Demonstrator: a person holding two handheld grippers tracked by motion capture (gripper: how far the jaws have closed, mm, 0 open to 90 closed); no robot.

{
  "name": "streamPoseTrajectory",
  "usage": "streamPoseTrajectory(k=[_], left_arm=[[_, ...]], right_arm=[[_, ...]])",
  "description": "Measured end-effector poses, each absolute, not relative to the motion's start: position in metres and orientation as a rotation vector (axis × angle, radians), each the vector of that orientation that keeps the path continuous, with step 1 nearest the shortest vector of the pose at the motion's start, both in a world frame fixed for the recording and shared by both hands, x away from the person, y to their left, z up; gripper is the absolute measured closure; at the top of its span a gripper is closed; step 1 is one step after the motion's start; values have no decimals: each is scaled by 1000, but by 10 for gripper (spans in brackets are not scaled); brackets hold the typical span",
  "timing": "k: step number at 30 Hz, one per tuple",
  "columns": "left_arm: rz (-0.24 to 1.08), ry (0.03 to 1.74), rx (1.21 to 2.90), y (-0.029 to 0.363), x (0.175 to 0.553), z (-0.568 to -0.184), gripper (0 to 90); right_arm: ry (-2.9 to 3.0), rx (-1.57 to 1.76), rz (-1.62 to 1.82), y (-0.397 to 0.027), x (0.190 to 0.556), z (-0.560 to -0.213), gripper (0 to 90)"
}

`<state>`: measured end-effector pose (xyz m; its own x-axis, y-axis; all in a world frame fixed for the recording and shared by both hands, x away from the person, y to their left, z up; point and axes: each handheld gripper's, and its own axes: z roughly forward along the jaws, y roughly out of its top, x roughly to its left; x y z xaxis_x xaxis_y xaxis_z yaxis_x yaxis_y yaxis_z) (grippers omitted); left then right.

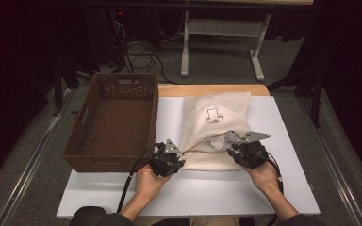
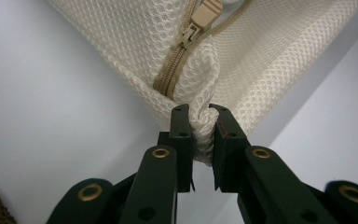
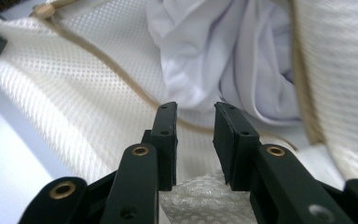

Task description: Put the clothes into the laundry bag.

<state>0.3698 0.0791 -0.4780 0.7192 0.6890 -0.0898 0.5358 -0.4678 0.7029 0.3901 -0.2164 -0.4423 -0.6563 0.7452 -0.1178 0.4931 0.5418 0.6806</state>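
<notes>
We are working at a white desk [image 1: 122, 197]; a cream mesh bag [image 1: 217, 129] is lying right of centre in the high view, its zippered mouth facing the bottom of the frame. A brown wicker basket [image 1: 115, 120] is sitting at centre left, just beside the bag.

Our left hand-held gripper [image 1: 169, 161] is sitting at the bag's lower-left corner. In the left gripper view, it [image 2: 203, 122] is pinching a fold of the mesh at the frame's centre, clenched on the bag [image 2: 270, 60] right at the end of the tan zipper [image 2: 175, 70]; the zipper pull [image 2: 200, 21] is lying toward the top centre.

Our right hand-held gripper [image 1: 238, 148] is sitting at the bag's mouth, lower right of the bag. In the right gripper view, its jaws [image 3: 194, 122] are standing apart, released, with mesh showing low between them but no pad pressing on it. White cloth [image 3: 223, 56] is bulging from the open mouth in the upper centre, and the zipper edge [image 3: 102, 63] is running diagonally from upper left.
</notes>
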Motion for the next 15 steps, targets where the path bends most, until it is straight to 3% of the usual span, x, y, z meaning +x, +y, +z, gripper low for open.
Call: streamPoseTrajectory(k=[10, 15], left_arm=[[275, 927, 2179, 79, 369, -478, 787], [283, 925, 2185, 79, 369, -478, 782]], right_arm=[[2253, 1027, 951, -242, 369, -426, 694], [2185, 1133, 958, -256, 372, -425, 646]])
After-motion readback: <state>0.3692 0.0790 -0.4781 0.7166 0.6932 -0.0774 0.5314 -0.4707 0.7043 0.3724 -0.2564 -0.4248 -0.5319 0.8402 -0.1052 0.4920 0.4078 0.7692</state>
